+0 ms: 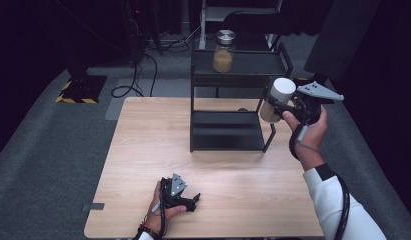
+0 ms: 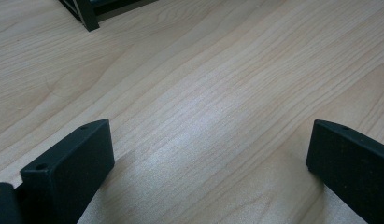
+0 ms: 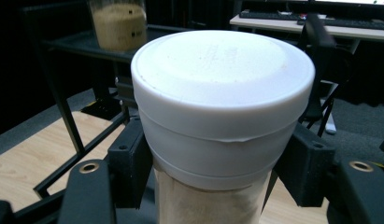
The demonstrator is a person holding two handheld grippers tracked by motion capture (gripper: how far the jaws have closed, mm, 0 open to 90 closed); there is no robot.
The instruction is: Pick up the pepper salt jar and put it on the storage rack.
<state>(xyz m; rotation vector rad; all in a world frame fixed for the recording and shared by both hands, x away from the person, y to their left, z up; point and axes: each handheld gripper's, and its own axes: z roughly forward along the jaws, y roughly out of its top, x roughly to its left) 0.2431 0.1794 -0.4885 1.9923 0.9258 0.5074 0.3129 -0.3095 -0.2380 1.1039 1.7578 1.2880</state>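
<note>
The right gripper (image 1: 279, 106) clamps a white-lidded jar (image 1: 276, 100) in the air at 3 o'clock of the black rack (image 1: 233, 107), off the table's (image 1: 143, 150) right edge. A second jar (image 1: 223, 51) stands on the rack's top shelf. At 6 o'clock, the left gripper (image 2: 208, 154) rests on the table, jaws wide, nothing between.

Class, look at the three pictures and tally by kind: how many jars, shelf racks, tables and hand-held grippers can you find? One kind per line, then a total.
Jars: 2, the white-lidded jar held in the right gripper and the metal-lidded jar on the rack's top shelf.
Shelf racks: 1, the black rack.
Tables: 1, the wooden table.
Grippers: 2, counting the left gripper.
Total: 6
</note>
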